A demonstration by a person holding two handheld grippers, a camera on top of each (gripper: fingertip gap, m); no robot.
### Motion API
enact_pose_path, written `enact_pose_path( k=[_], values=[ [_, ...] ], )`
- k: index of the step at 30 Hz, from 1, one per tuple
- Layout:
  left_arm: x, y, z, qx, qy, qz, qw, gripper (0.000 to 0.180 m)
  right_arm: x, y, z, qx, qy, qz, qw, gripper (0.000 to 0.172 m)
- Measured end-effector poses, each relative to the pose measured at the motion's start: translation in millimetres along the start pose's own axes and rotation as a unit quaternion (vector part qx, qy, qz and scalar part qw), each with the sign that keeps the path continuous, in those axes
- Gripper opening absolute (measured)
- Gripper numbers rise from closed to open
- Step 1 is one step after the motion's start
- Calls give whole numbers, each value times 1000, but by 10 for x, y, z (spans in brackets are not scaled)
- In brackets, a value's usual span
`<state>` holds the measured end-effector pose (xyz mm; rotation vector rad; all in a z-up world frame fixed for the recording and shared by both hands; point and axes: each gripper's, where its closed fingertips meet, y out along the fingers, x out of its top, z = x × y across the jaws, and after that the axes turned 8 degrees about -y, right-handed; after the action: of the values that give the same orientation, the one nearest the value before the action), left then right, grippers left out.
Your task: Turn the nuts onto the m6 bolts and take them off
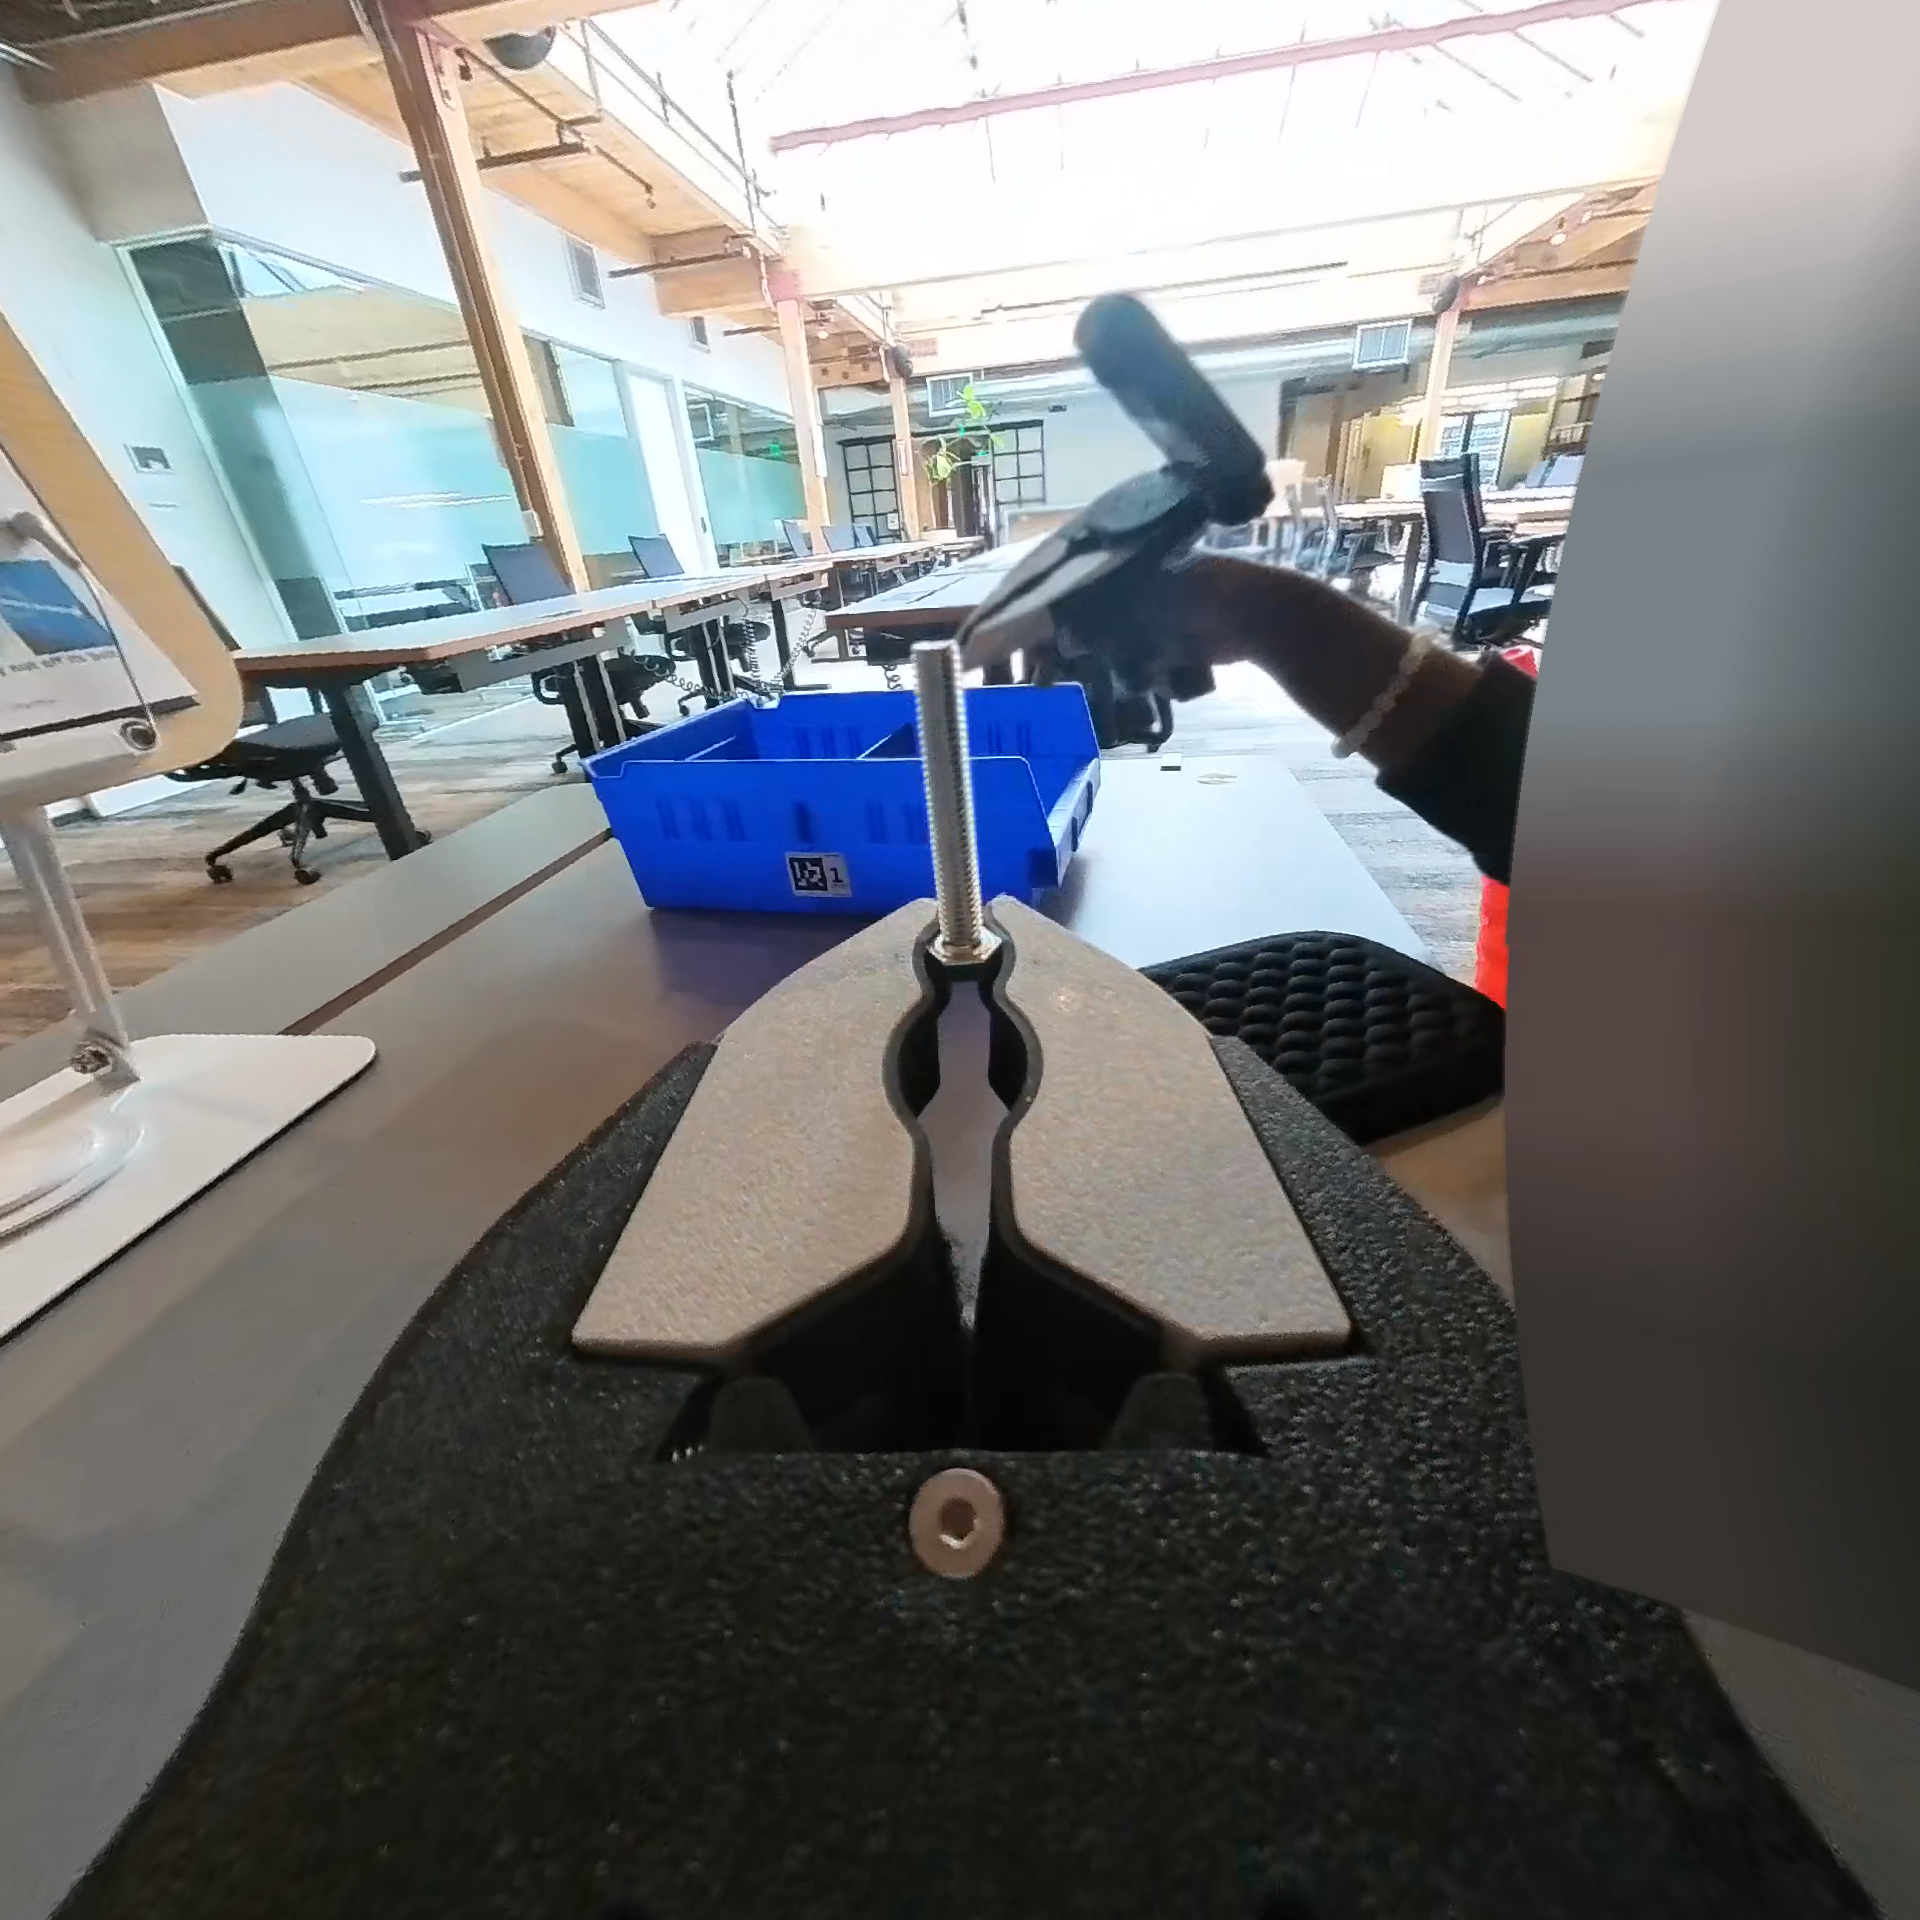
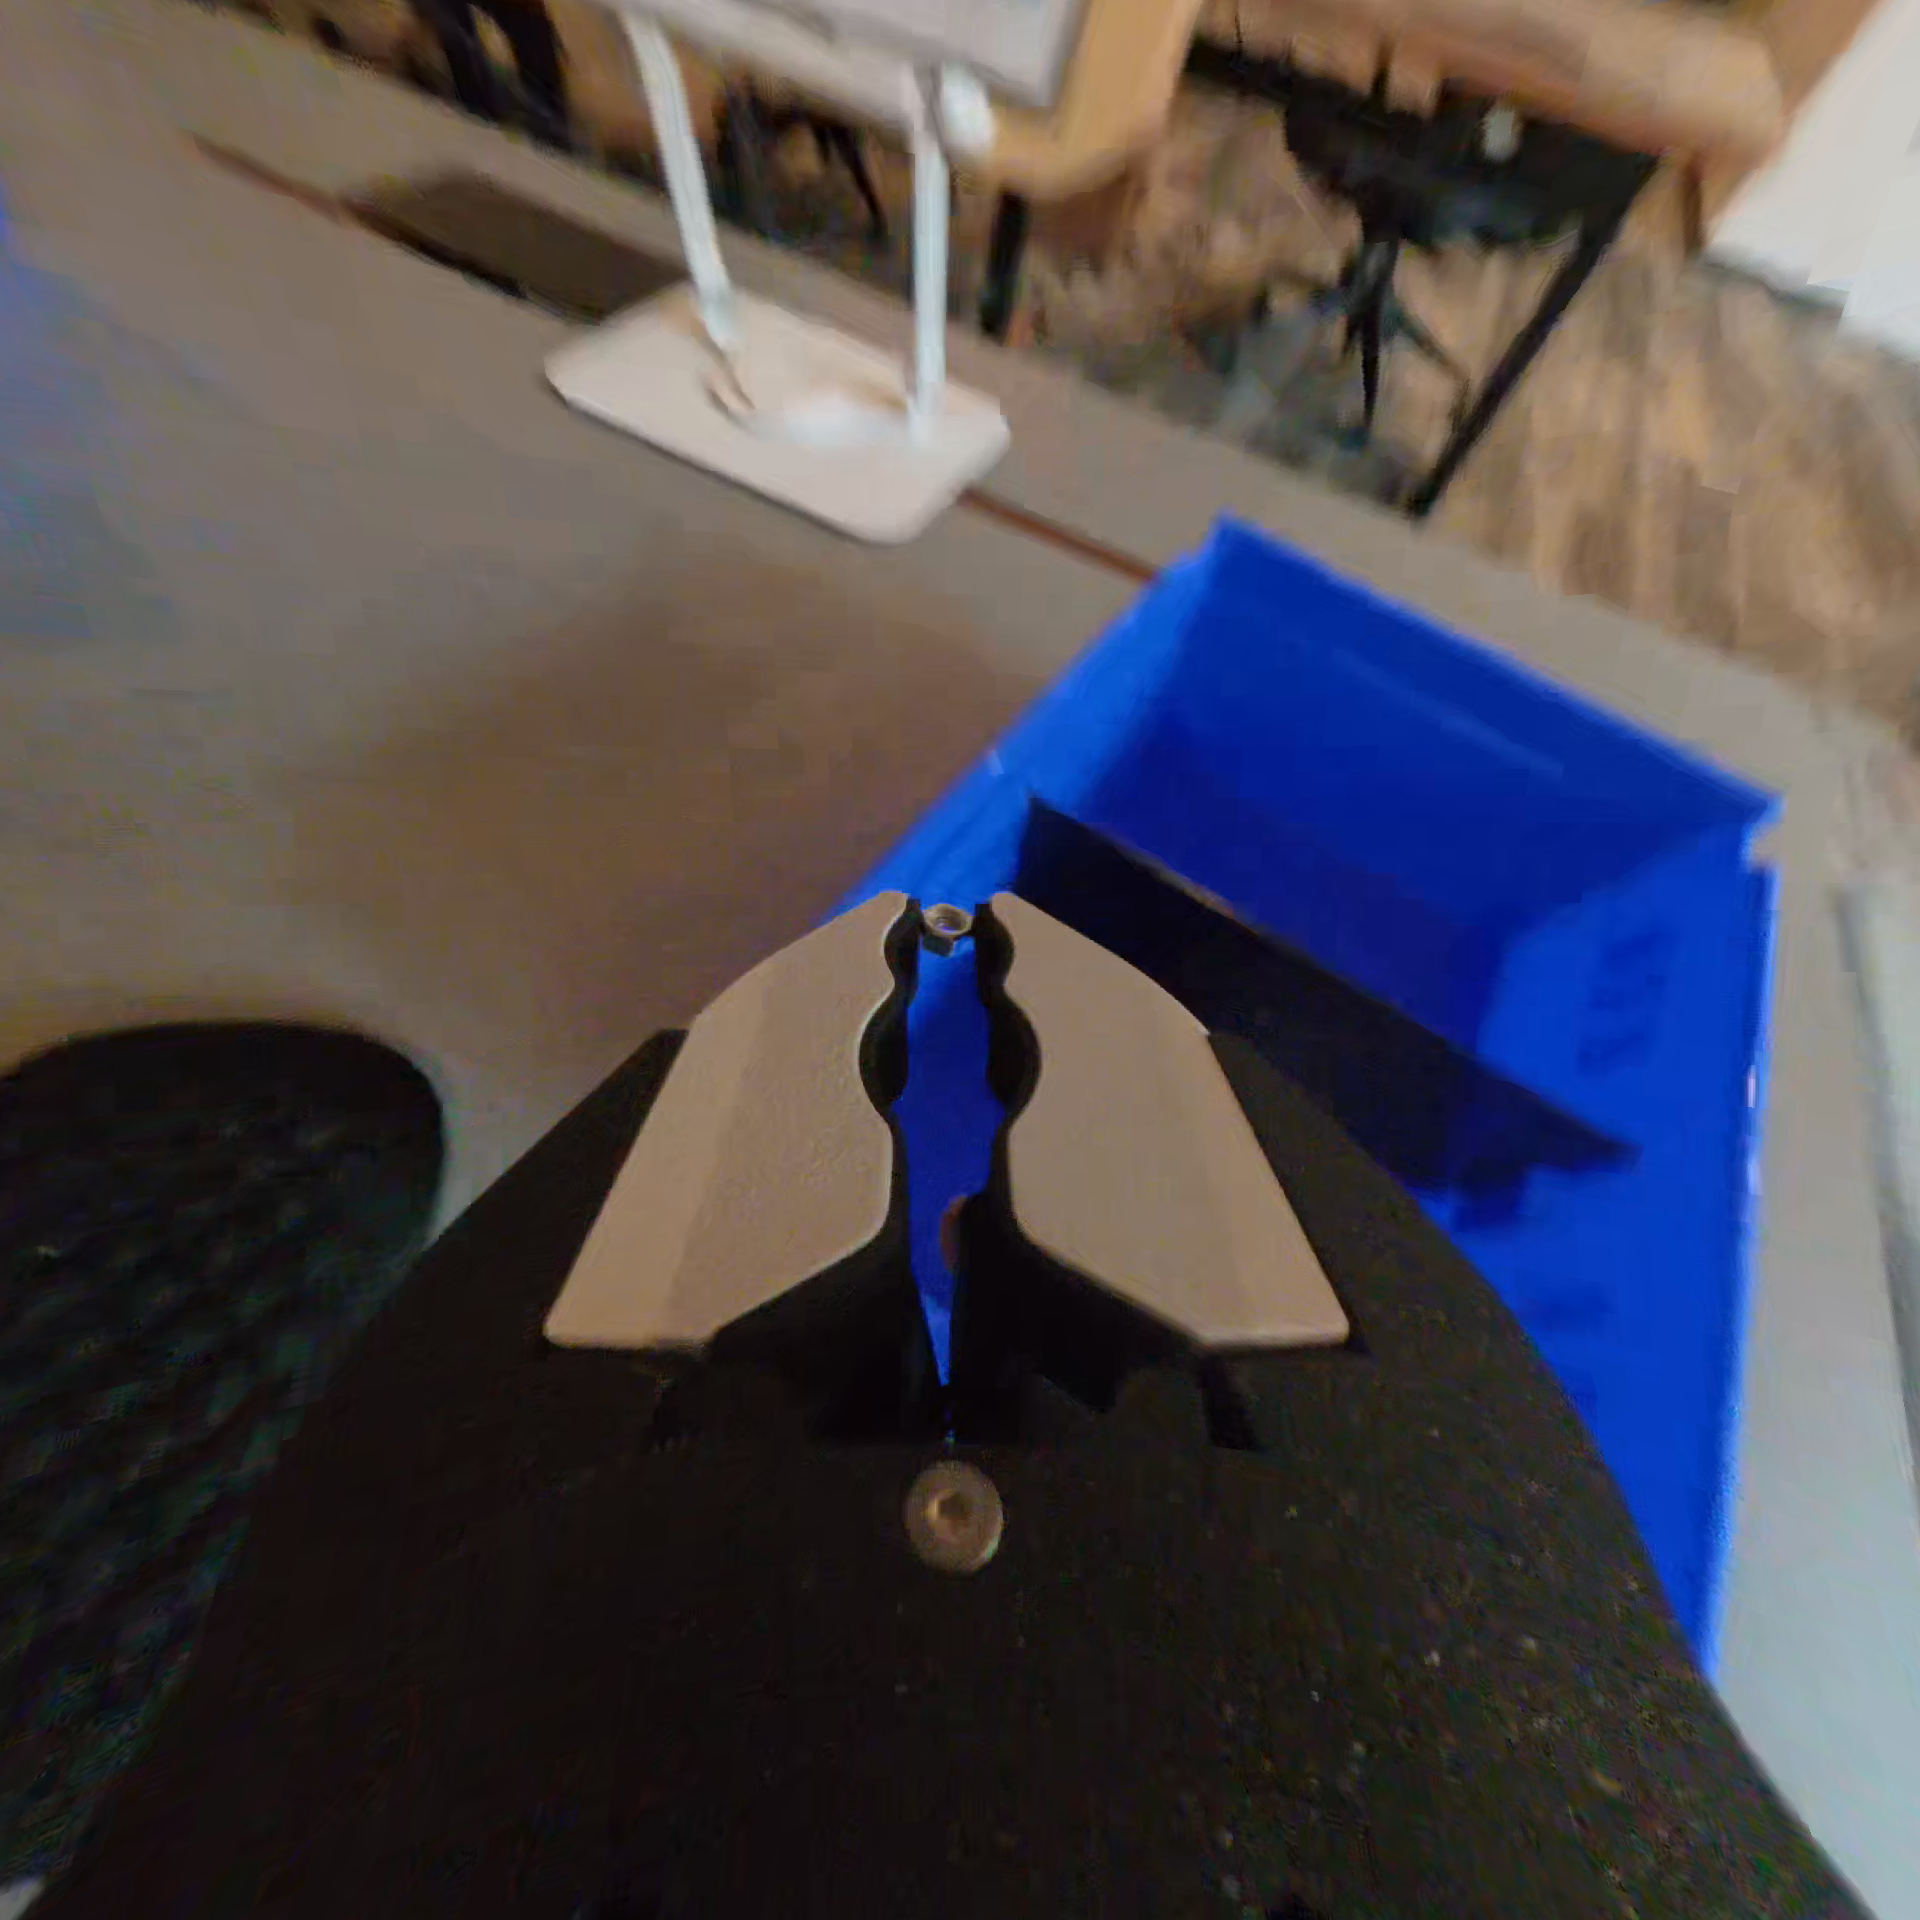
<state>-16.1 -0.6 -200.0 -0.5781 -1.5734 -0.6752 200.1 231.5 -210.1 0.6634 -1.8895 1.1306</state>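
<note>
Judging the risks first, the greatest is seen at the meeting of thread and thread: the small silver hex nut [image 2: 944, 921] is pinched at the very tips of the right gripper [image 2: 943, 928], the fingers set narrow on it, and a slight tilt at the bolt tip would likely cross the thread or pop the nut loose. A dropped nut would probably fall into the blue plastic bin with a dark divider [image 2: 1403, 790], which lies below, from 12 to 4 o'clock of the right jaws.

The long silver threaded bolt [image 1: 943, 790] is held upright at its hex head by the left gripper [image 1: 961, 940], the fingers nearly closed on it. A side push from the right gripper [image 1: 1049, 597], seen blurred at 1 o'clock of the bolt tip, could lever it askew.

Open room is seen on the brown table top [image 1: 436, 997] toward 9 o'clock; the bin wall [image 1: 831, 831] stands behind the bolt, the black mesh pad [image 1: 1340, 1018] at 3 o'clock, the white stand base [image 1: 187, 1101] near the left edge.
</note>
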Motion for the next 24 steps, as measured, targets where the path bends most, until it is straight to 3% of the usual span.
enact_pose_path(
  k=[5, 10, 17, 24],
  values=[
    [-34, 19, 3, 8, 10, 9, 1000, 4, -801, 212, -235, -3, 32, 172, 985, 9],
    [-30, 5, 32, 13, 10, 6, 1000, 4, -1198, 409, -300, 9, 40, 295, 954, 10],
    [-59, 8, 41, 13, 11, 12, 1000, 4, -1314, 647, -344, 15, 31, 335, 942, 10],
    [-80, 20, 30, 10, 9, 16, 1000, 4, -1378, 649, -316, 16, 32, 346, 938, 10]
  ],
)
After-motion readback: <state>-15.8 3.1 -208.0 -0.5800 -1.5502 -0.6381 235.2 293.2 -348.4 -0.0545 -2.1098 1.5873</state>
